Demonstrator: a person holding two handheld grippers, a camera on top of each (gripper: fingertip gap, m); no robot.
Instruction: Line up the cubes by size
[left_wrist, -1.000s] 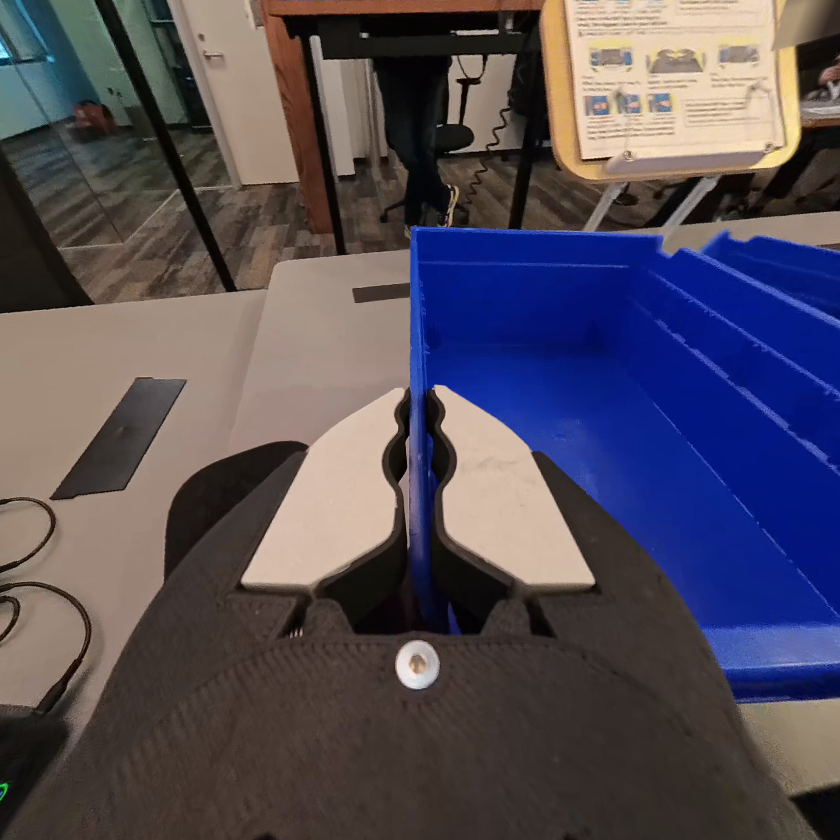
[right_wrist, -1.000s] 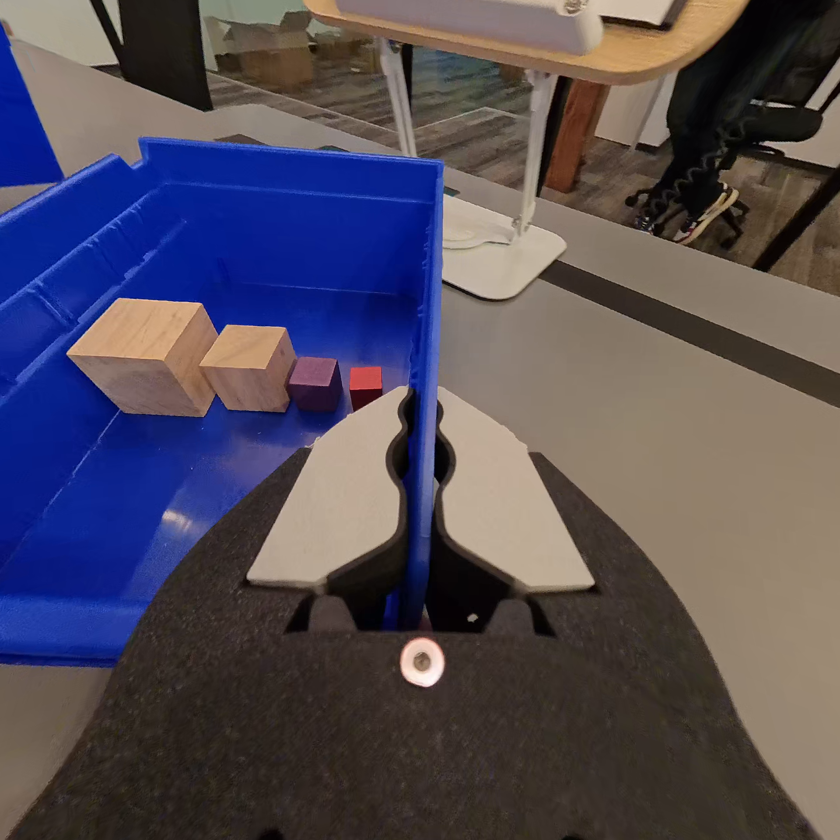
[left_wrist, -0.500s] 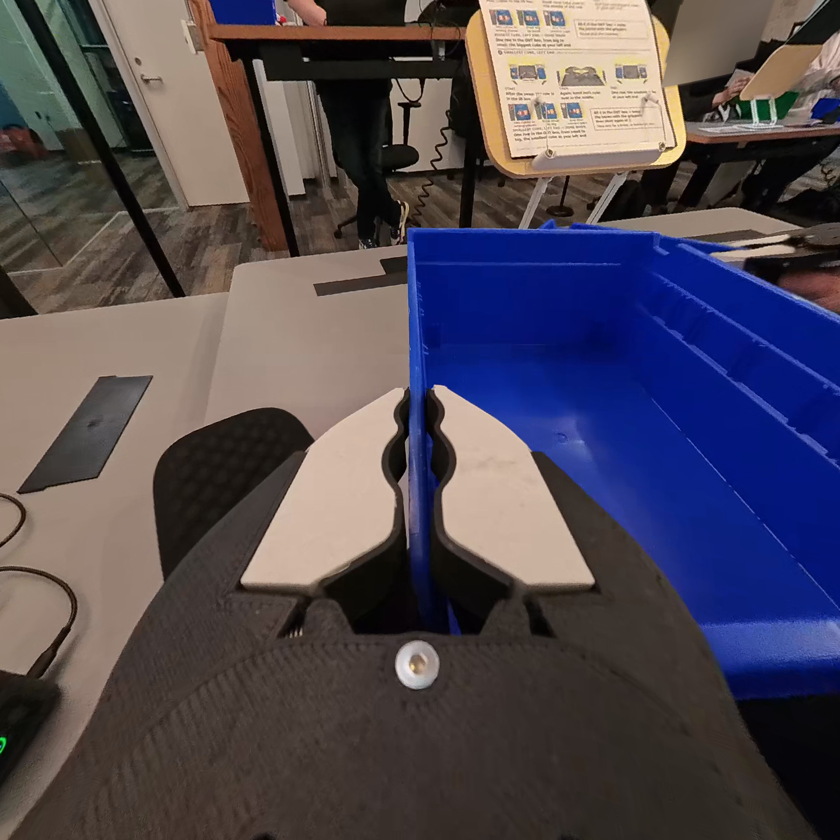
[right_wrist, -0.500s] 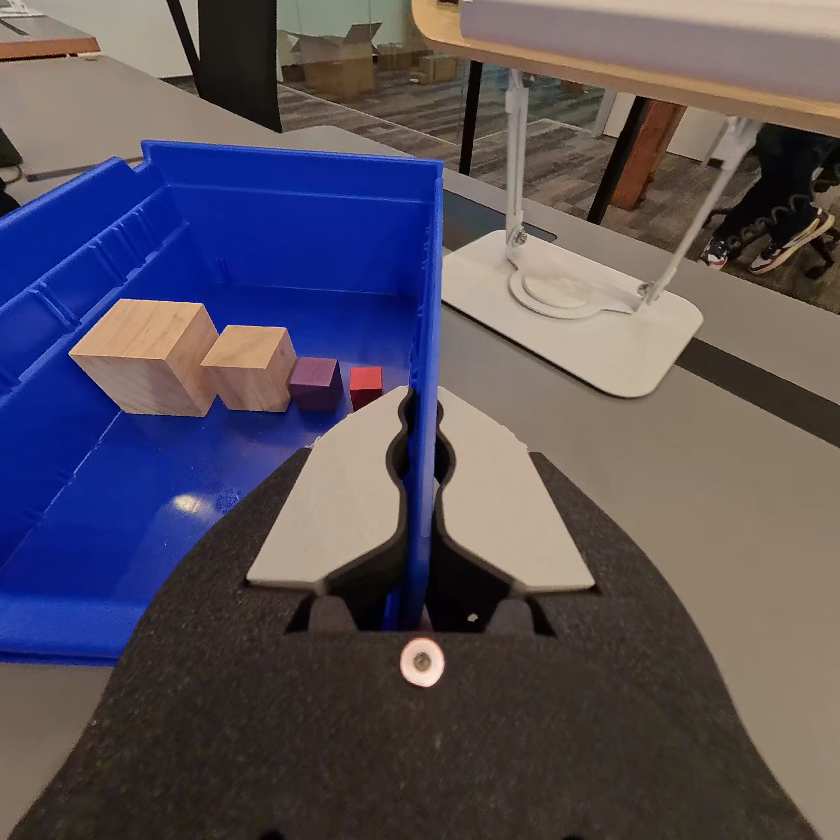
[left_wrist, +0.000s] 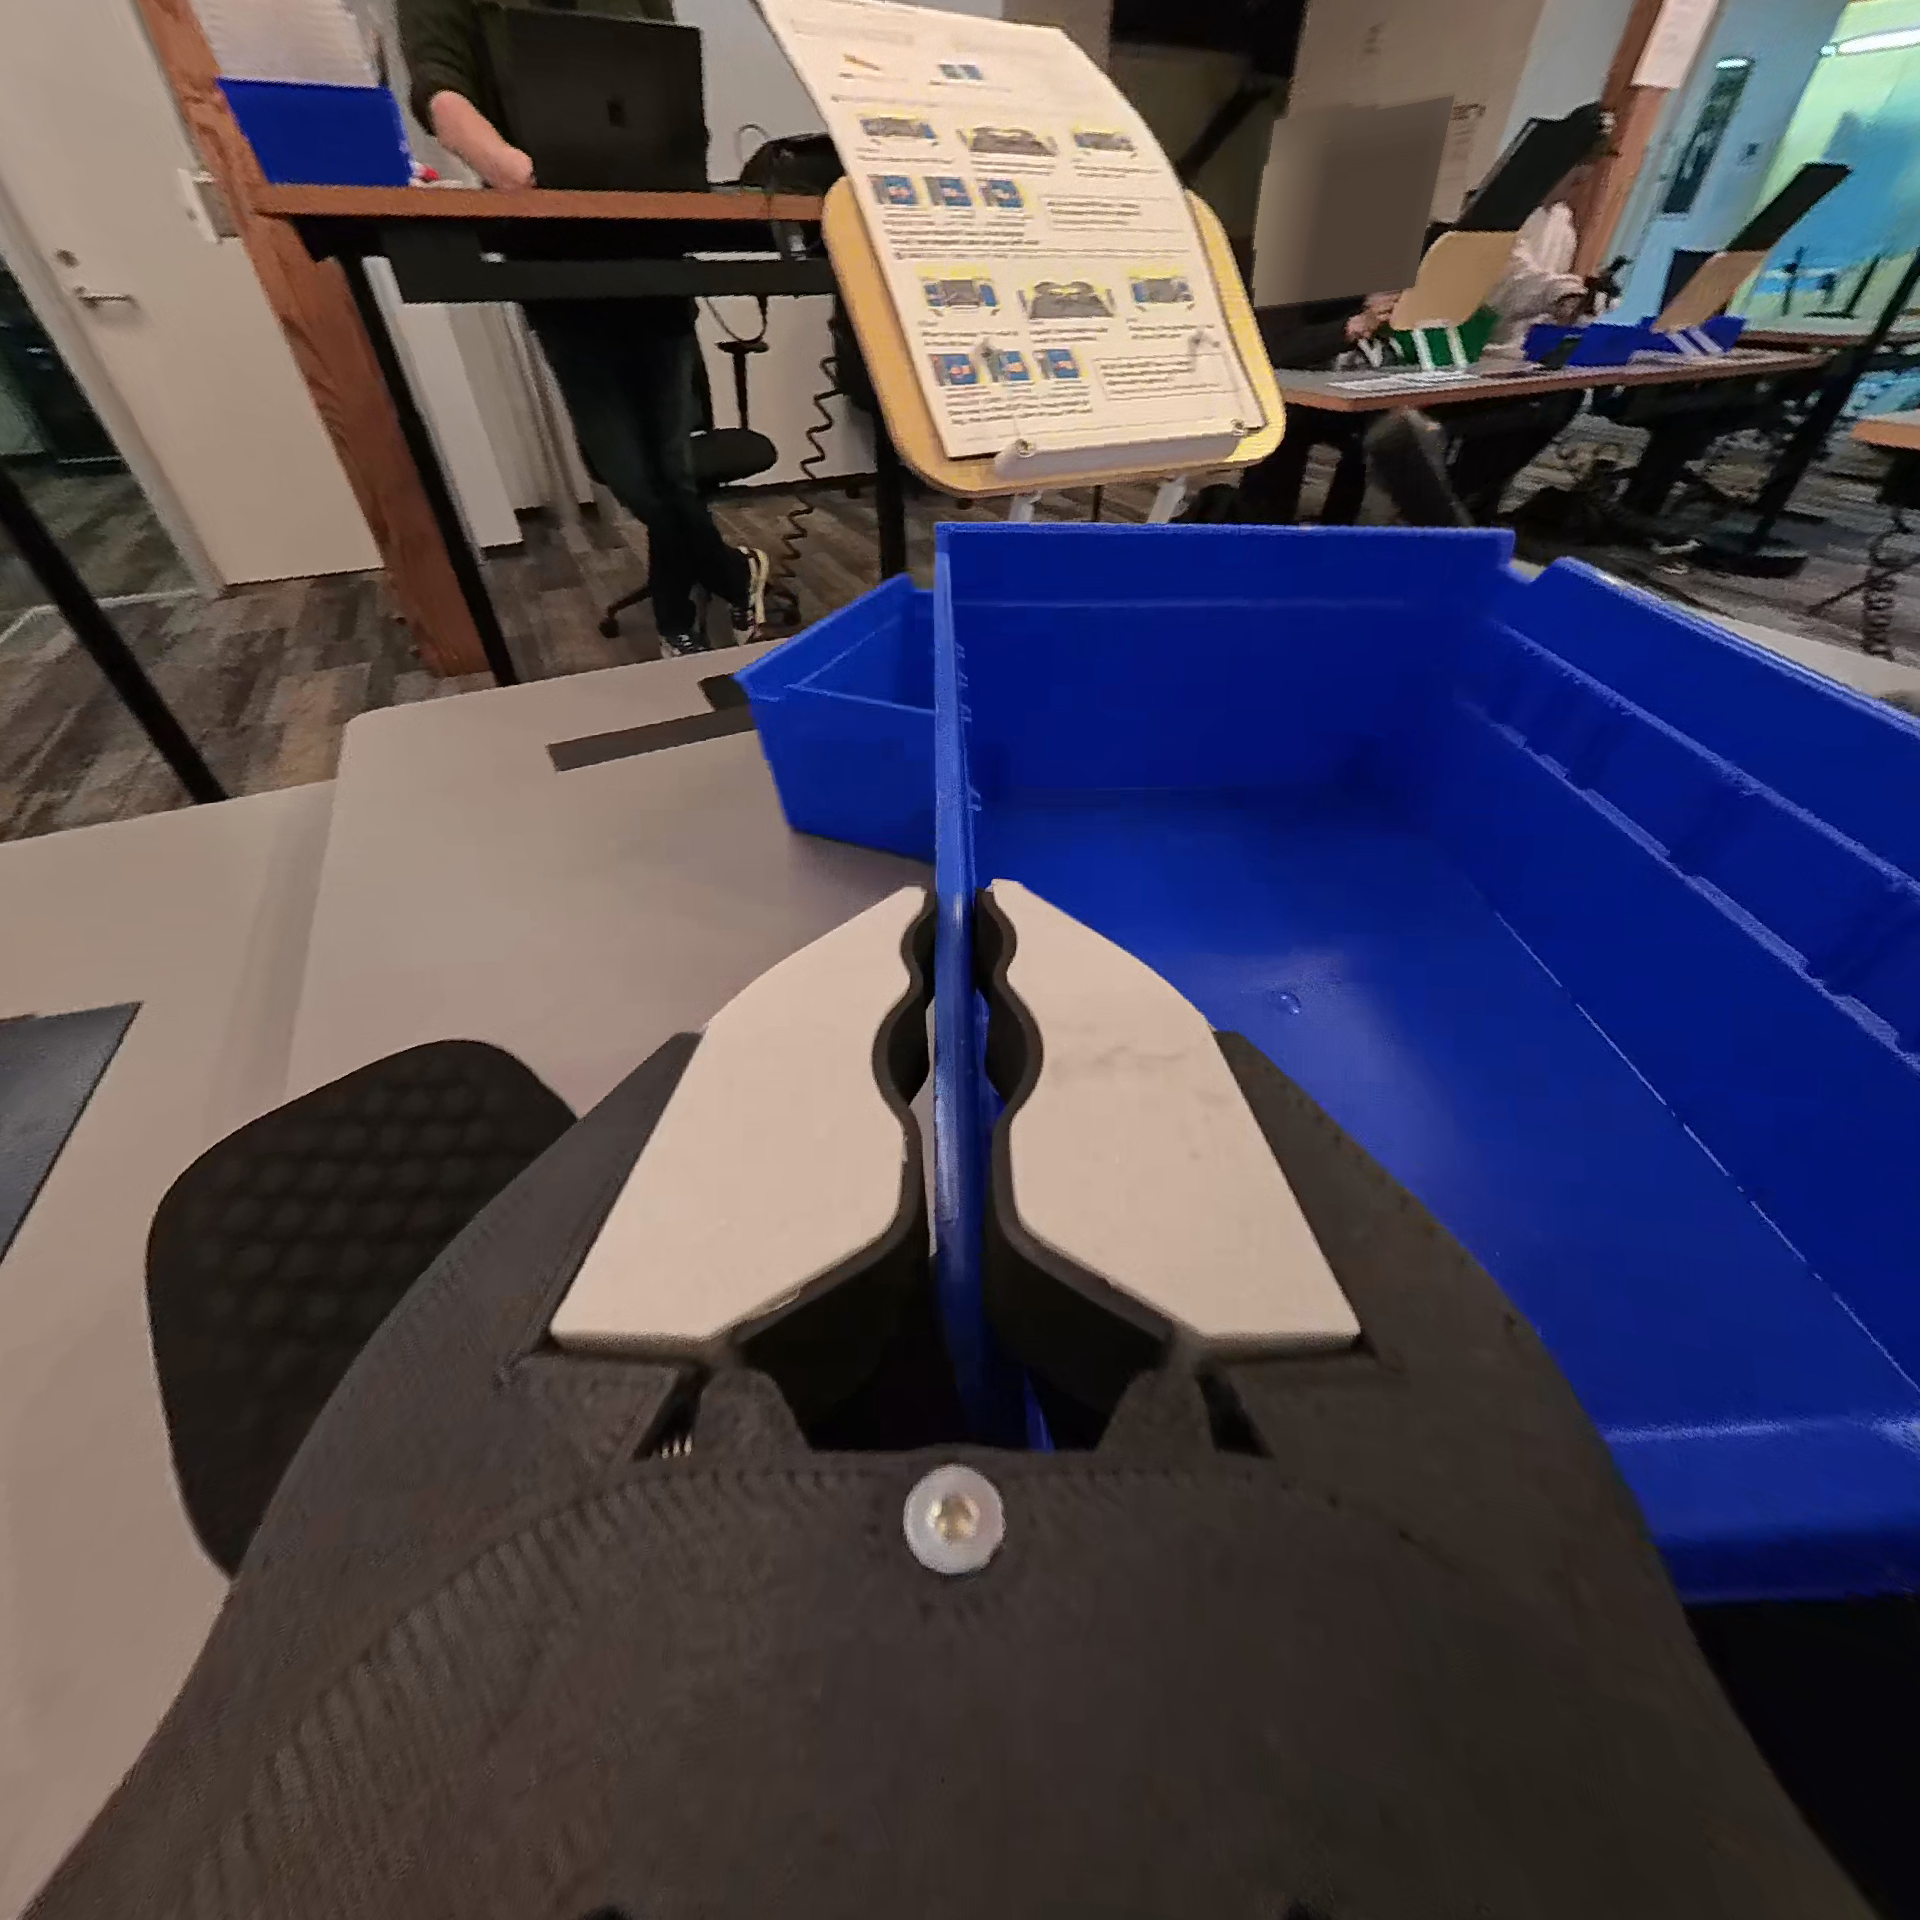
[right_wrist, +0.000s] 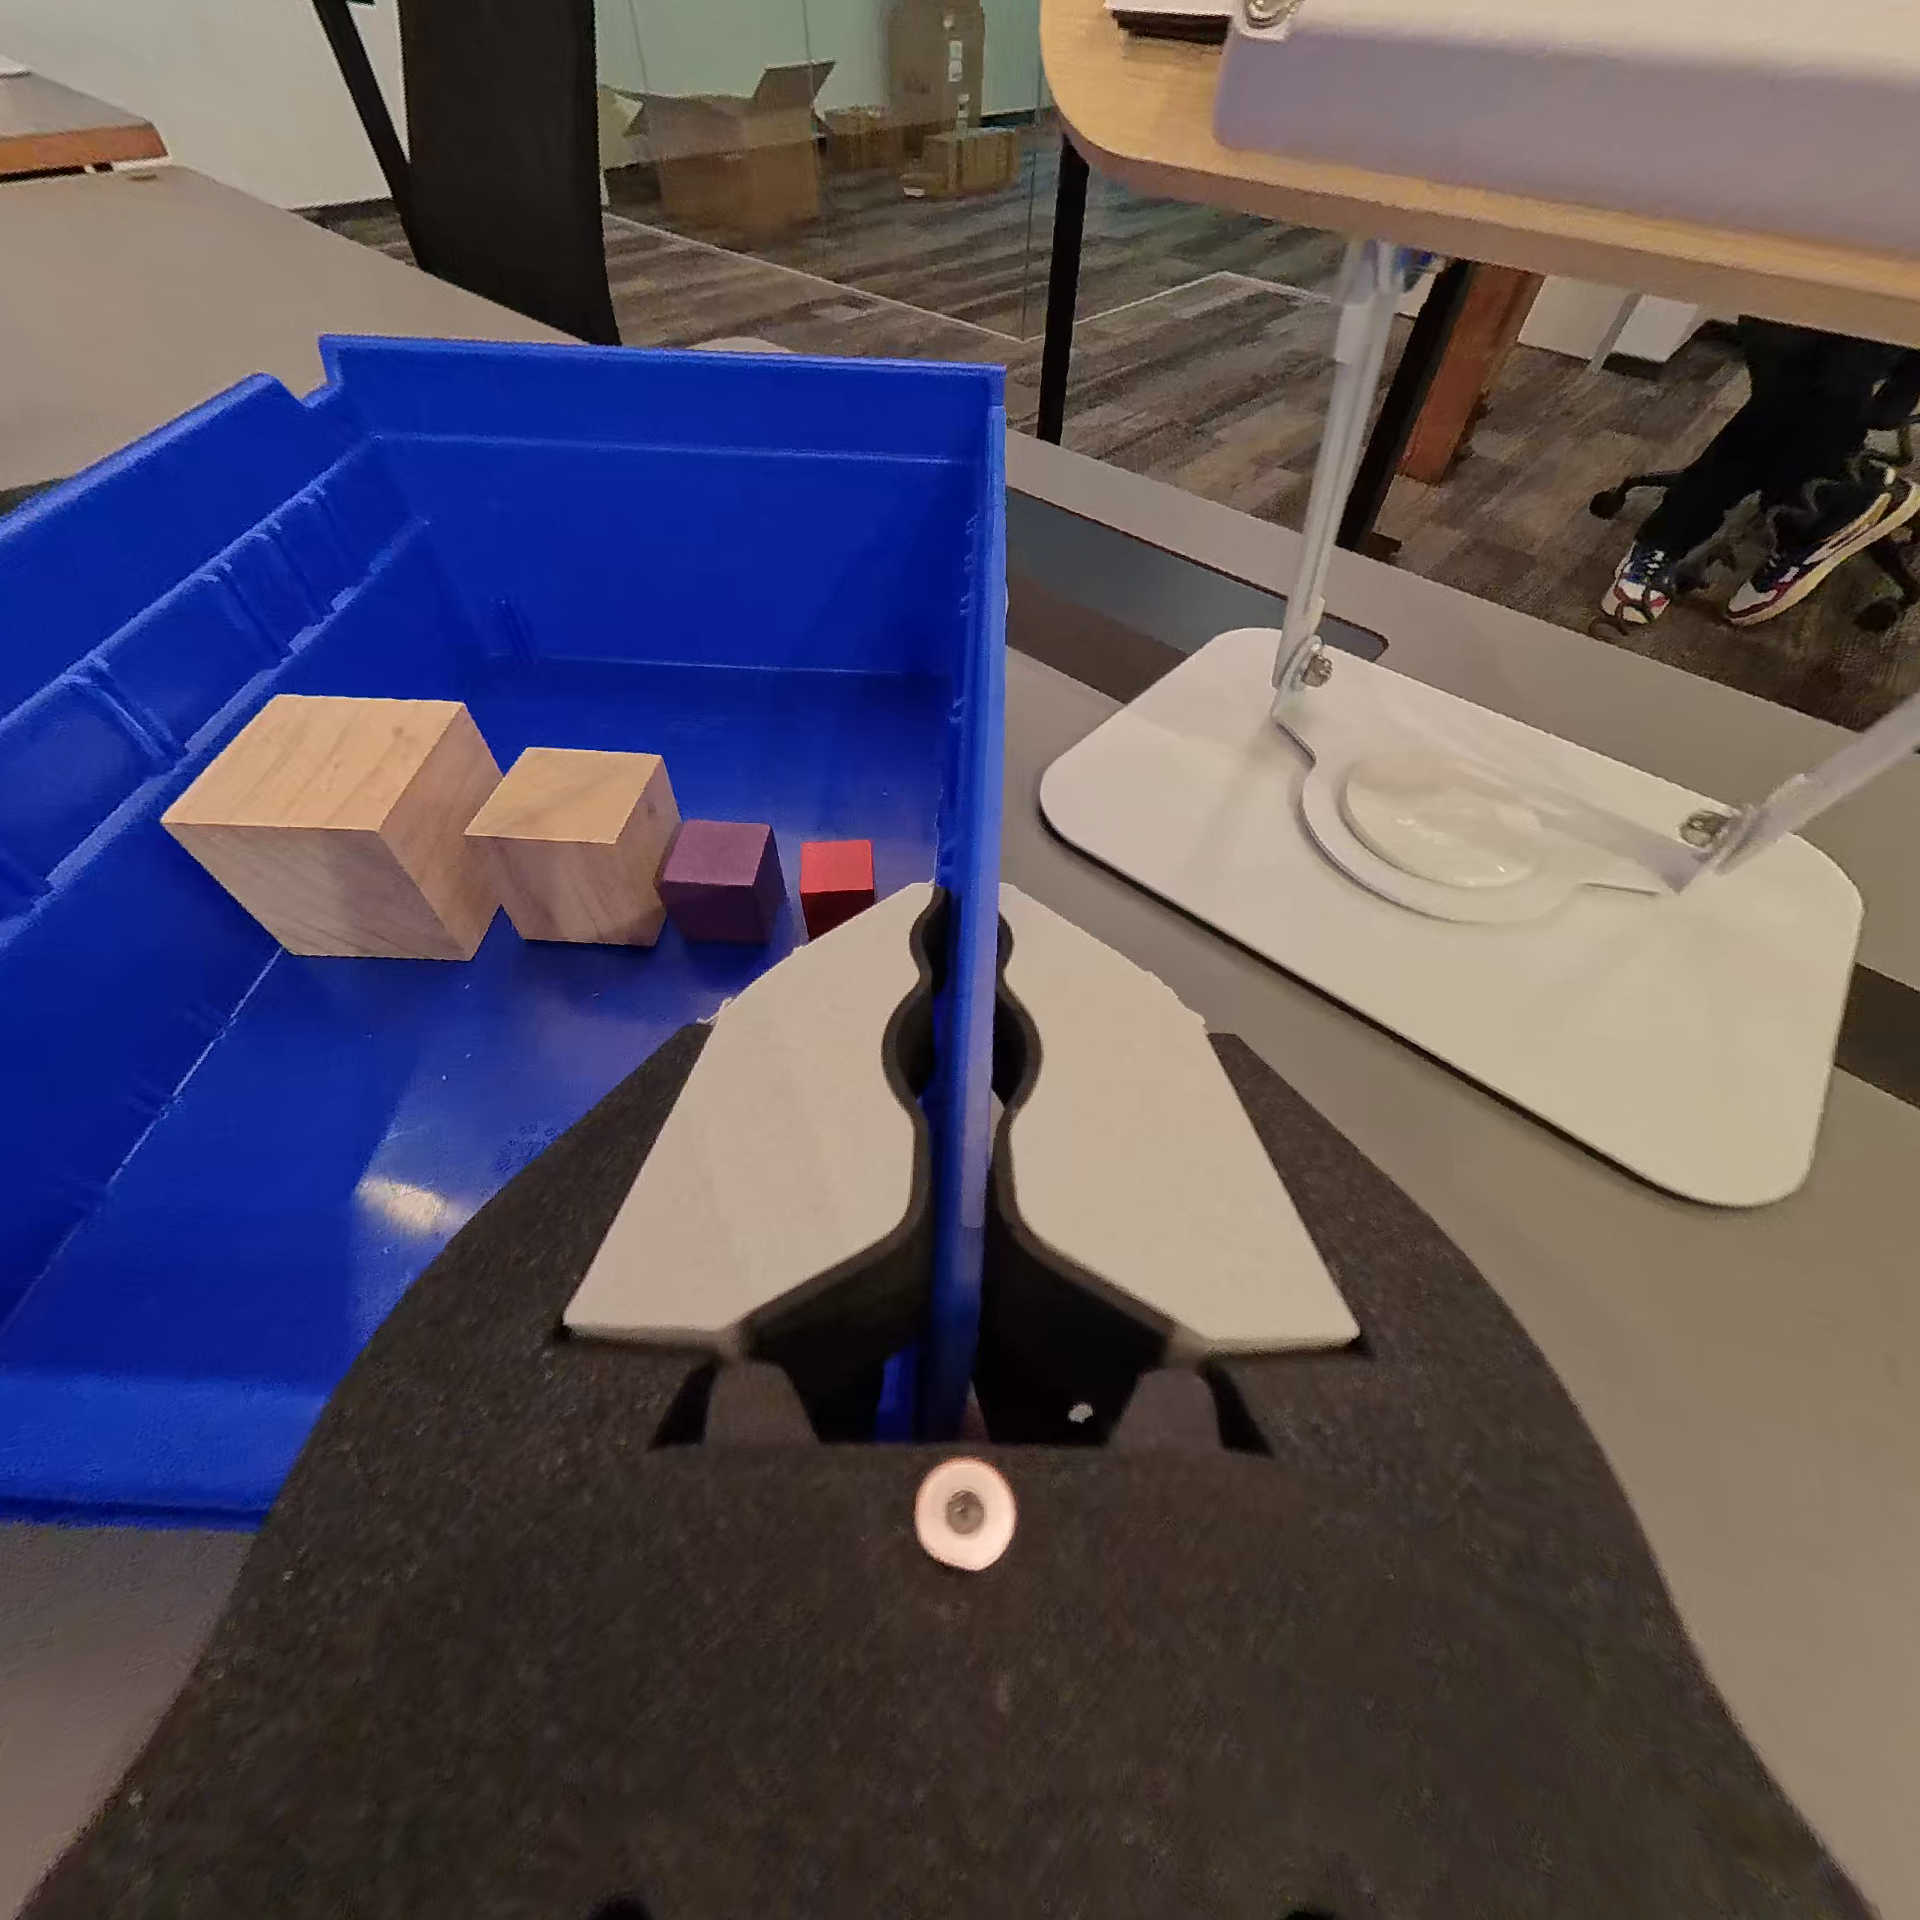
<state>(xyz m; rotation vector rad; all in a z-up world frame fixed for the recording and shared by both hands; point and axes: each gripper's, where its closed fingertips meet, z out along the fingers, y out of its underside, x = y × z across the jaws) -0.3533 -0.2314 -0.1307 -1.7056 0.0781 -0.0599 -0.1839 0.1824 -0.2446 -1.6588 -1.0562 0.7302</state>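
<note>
Both grippers, left (left_wrist: 954, 902) and right (right_wrist: 966, 904), still clamping blue plastic bin (right_wrist: 665, 540) walls; bin carried across grey bench (right_wrist: 1558, 1351); four cubes (right_wrist: 582, 831) just ahead-left of right gripper, lined up by size.

Ahead of the jaws, beyond the grey table (left_wrist: 499, 894), lay a wood-patterned floor (left_wrist: 260, 665). A wooden-framed standing desk (left_wrist: 540, 208) stood ahead to the left, with a white door (left_wrist: 125, 343) further left. Ahead and right of the jaws, more desks (left_wrist: 1538, 374) stretched toward bright windows (left_wrist: 1849, 229).
</note>
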